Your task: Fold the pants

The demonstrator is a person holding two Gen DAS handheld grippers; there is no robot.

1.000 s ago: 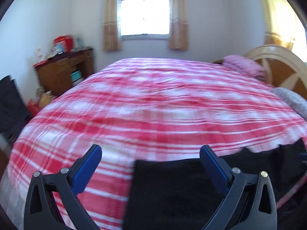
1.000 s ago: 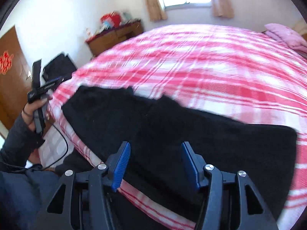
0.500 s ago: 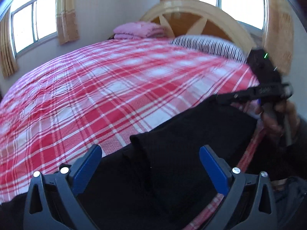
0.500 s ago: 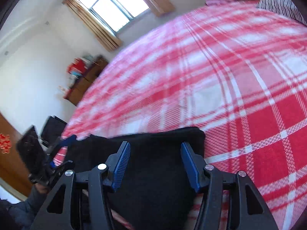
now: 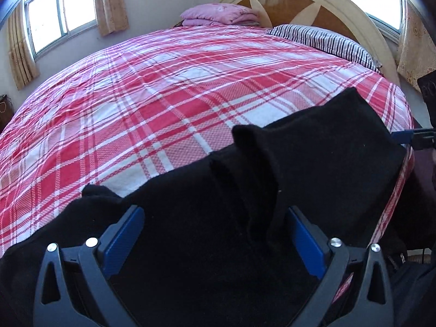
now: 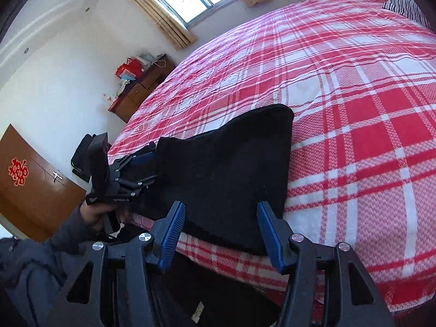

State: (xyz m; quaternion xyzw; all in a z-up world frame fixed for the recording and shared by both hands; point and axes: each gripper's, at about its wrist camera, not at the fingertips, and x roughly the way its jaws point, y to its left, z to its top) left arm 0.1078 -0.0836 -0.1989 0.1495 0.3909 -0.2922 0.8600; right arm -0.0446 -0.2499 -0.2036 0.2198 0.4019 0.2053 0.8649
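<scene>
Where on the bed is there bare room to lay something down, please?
The red plaid bedspread lies bare from the black pants up to the striped pillow and the folded pink blanket. The near edge is crowded: the pants cover it, with the left gripper and right gripper over them.

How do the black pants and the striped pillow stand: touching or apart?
Apart. The left wrist view shows a broad stretch of red plaid sheet between the black pants and the striped pillow.
</scene>
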